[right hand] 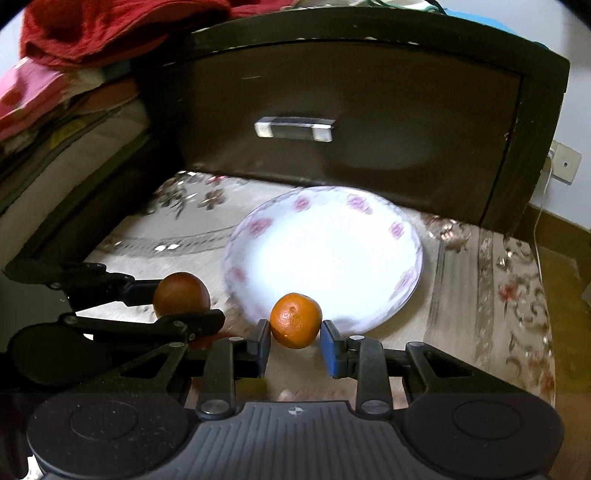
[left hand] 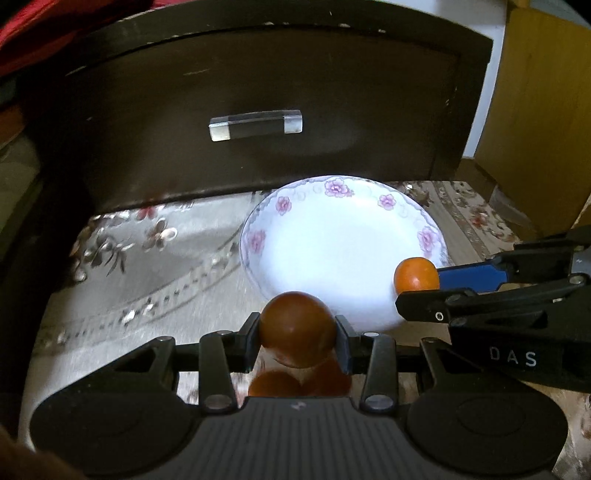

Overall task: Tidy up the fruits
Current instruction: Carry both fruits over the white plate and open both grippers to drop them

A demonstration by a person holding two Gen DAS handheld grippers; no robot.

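Note:
A white plate with pink flowers on its rim (left hand: 388,201) (right hand: 397,229) lies on the patterned cloth, with nothing on it. My left gripper (left hand: 297,334) (right hand: 173,301) is shut on a dark orange fruit (left hand: 297,325) (right hand: 181,293) and holds it just short of the plate's near edge. My right gripper (right hand: 295,345) (left hand: 421,284) is shut on a brighter orange fruit (right hand: 295,319) (left hand: 416,275) at the plate's near rim. Two more orange fruits (left hand: 275,384) lie on the cloth under the left gripper, partly hidden.
A dark wooden nightstand (left hand: 258,92) (right hand: 351,110) with a metal drawer handle (left hand: 255,124) (right hand: 294,129) stands right behind the plate. A yellow wooden cabinet (left hand: 535,110) is to the right. A bed with red cloth (right hand: 92,33) is to the left.

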